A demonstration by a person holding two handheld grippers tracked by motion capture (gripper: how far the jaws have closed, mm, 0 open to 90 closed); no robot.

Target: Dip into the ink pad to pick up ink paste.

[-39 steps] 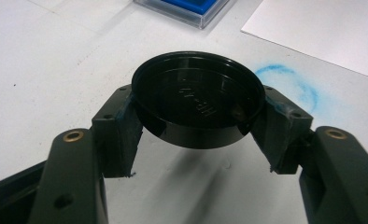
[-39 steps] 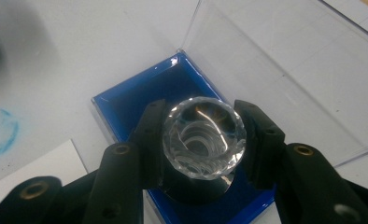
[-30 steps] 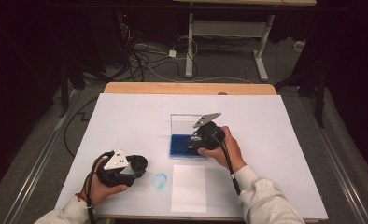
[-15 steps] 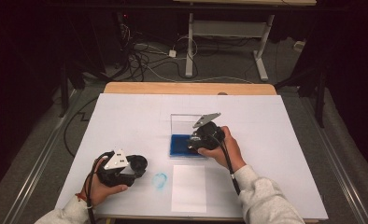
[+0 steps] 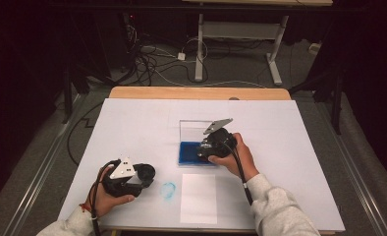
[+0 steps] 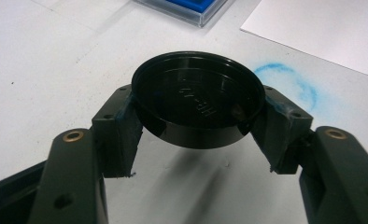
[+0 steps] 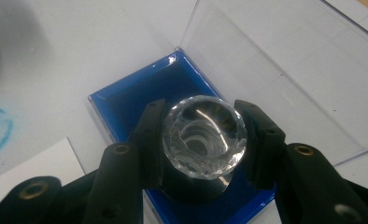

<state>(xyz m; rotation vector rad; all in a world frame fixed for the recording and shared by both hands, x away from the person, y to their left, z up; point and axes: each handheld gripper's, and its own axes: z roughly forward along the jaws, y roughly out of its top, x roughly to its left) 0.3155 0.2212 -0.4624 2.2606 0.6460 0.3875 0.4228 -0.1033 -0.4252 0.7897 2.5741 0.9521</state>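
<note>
The left gripper [image 6: 198, 135] is clamping a black lid [image 6: 198, 105] between its jaws, while the right gripper [image 7: 203, 140] is gripping a clear stopper [image 7: 204, 135] between its jaws, over the blue box [image 7: 135, 98]

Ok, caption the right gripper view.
Right gripper clamps a faceted clear stamp over the blue ink pad in its open case.

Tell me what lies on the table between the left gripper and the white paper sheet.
A smudged blue ring mark on the table, seen in the high view, between the left gripper and the white paper sheet.
</note>
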